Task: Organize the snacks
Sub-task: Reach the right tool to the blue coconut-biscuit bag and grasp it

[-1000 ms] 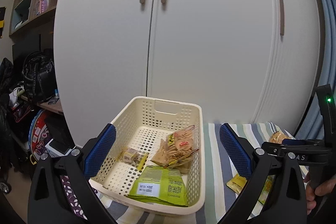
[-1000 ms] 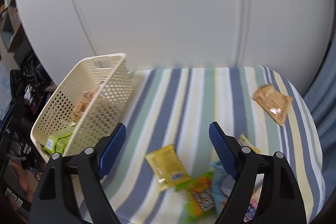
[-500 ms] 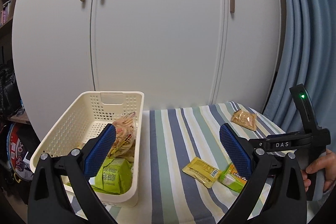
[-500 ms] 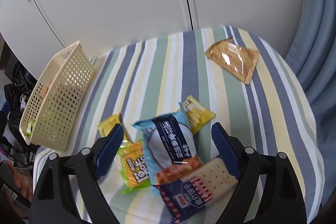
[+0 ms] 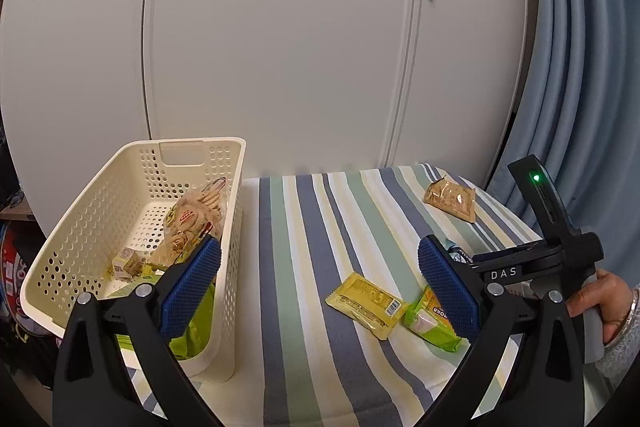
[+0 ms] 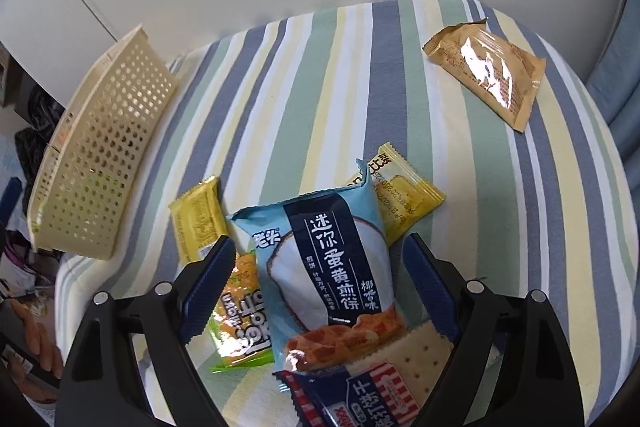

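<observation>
My right tongs (image 6: pixel 316 281) were spread wide, straddling light-blue foil egg-roll snack packet (image 6: pixel 326 263) on striped tablecloth (image 6: pixel 304 75). Packets overlapped: risked pinching cracker pack (image 6: pixel 384 383) too. Left tongs (image 5: pixel 318 287) gaped, held nothing; cream perforated plastic basket (image 5: pixel 234 211) sat well apart.

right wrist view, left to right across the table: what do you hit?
Cream perforated plastic basket → small yellow packet → light blue and navy egg-roll bag, between the open right gripper's fingers → brown foil packet.
</observation>
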A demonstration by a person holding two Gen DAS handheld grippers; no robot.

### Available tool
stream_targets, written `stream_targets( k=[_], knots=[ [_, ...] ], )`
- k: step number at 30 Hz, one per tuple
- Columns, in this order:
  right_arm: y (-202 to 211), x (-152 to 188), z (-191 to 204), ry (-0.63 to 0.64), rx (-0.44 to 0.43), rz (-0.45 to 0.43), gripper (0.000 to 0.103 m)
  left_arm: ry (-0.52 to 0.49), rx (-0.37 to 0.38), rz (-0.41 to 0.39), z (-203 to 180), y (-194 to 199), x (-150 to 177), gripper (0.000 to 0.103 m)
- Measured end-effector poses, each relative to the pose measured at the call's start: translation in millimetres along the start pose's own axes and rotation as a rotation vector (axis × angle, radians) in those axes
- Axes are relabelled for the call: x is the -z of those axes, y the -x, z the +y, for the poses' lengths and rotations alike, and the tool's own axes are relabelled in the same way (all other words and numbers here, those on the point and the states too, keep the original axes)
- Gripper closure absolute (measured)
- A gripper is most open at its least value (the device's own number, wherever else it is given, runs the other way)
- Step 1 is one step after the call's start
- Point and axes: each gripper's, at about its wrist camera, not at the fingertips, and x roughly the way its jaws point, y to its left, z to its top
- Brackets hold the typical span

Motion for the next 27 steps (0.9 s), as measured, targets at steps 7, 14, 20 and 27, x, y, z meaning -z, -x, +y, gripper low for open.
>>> stream_targets(
  k=[7,14,20,27],
  knots=[
    [-6.1,1.2,4.6,0.014,0.028,-0.009,0.042,-0.039,0.003,0.037,-6.1,-9.0,5.8,0.003],
    [17.7,12.6,-11.1,-0.051,-0.009,-0.121,0.045,-0.027,0.032,0.105,-4.2,-24.5,8.2,0.003],
    [34.9,16.0,-38.0,-0.150,-0.084,-0.208,0.046,-0.001,0.042,0.205,-3.3,-43.3,5.5,0.003],
    [56.4,17.1,-43.6,-0.181,-0.111,-0.282,0.047,-0.069,0.017,0.315,-35.4,-70.3,2.7,0.003]
  ],
)
